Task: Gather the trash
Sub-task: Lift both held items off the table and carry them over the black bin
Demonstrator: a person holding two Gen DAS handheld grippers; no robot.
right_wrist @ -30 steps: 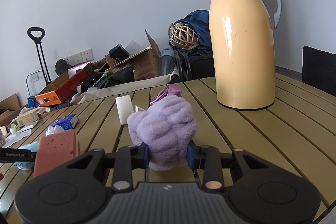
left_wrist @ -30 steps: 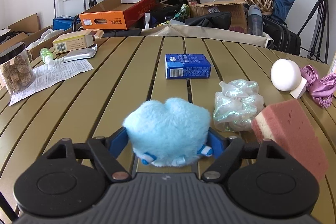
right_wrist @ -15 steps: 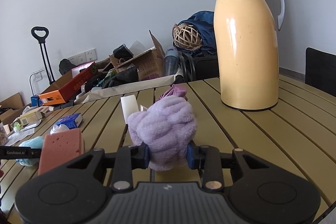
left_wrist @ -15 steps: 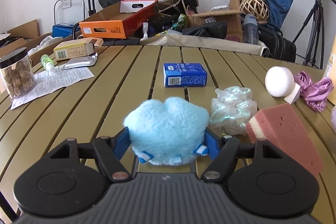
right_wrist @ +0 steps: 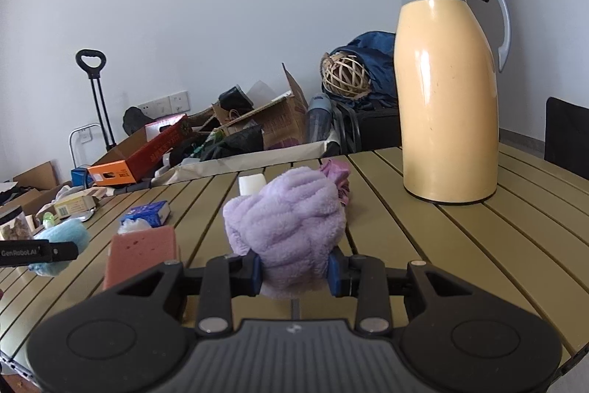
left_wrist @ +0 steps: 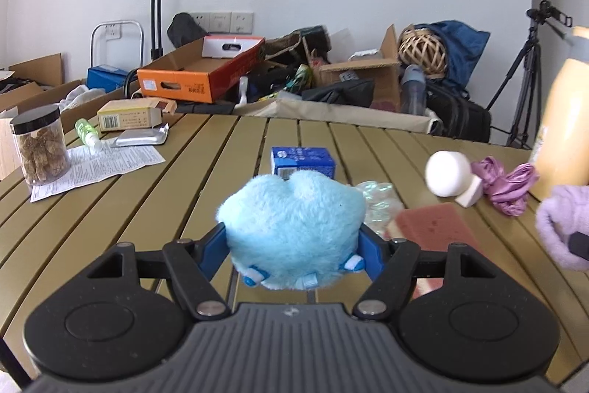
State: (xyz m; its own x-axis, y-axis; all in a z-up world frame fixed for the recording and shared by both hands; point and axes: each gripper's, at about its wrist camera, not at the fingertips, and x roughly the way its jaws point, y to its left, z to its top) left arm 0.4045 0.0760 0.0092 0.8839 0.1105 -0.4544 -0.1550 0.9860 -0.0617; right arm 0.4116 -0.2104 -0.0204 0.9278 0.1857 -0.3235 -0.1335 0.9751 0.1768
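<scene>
My left gripper [left_wrist: 292,251] squeezes blue plush [left_wrist: 291,227]; right gripper [right_wrist: 294,269] clamps purple cloth [right_wrist: 287,227]. Both soft, light; grip mid-bulk.

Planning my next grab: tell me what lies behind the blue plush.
Behind the blue plush: a blue carton, crinkled clear plastic and a pink sponge, each partly hidden by it.

Our left gripper [left_wrist: 292,251] clamped on a fluffy blue ball [left_wrist: 292,227] above the slatted table [left_wrist: 121,209], blue carton [left_wrist: 302,161] at twelve o'clock, pink sponge [left_wrist: 434,227] at three, snack jar [left_wrist: 38,144] at ten.
</scene>
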